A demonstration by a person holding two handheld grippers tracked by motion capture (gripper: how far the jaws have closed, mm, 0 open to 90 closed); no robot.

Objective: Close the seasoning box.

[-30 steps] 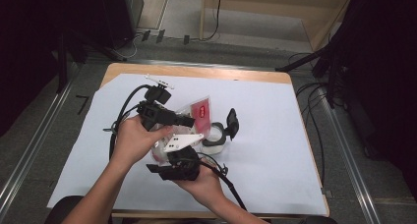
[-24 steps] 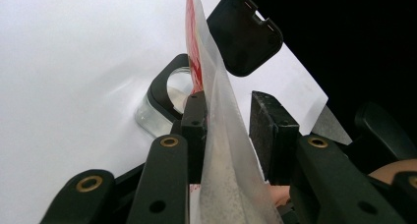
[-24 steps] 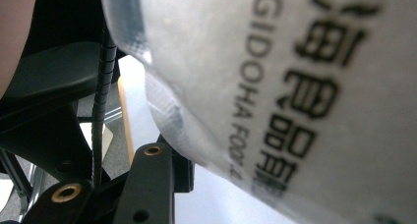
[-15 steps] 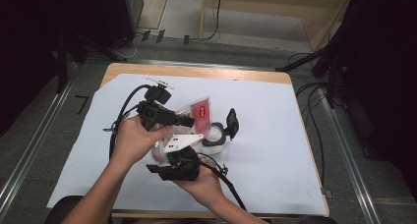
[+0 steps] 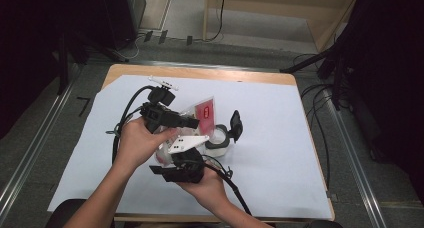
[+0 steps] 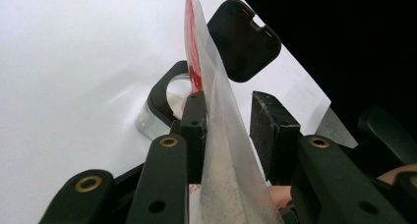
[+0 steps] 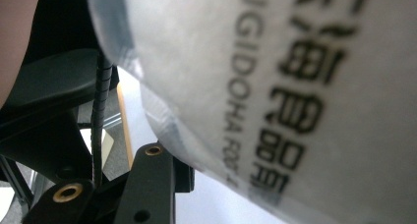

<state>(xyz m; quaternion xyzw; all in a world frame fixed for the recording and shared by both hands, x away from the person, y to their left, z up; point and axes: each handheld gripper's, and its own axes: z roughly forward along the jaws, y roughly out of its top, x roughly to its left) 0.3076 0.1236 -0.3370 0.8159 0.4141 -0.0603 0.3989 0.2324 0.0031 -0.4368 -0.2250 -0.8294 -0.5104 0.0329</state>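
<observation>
Nothing has shifted since the earlier frames: both hands, both grippers and the bag sit as before. Nearest the front edge of the table (image 5: 310, 138), the right gripper (image 5: 182, 169) is held in the person's right hand, grey plate on top, cable trailing to the front edge. Just beyond it the left gripper (image 5: 172, 120) in the left hand points toward the right edge. Between them hangs the plastic bag (image 5: 197, 113), translucent white with a red label, held above the middle of the white sheet covering the table.

Left gripper view: bag (image 6: 221, 135) runs edge-on between the jaws, lying against the left pad (image 6: 194, 130), a gap to the right pad; not clearly clamped, jaws part-open around it. Behind stands a clear container (image 6: 164, 103) with a black rim and hinged black lid (image 6: 243, 40) standing open, near the sheet's centre.

Right gripper view: bag (image 7: 295, 86) close up, black printed lettering, blurred; one jaw visible below it, so whether it grips cannot be told.

Farther off: wooden table rim at the far edge, grey floor, metal rails either side, cables, dark equipment, wooden frame at the back.
</observation>
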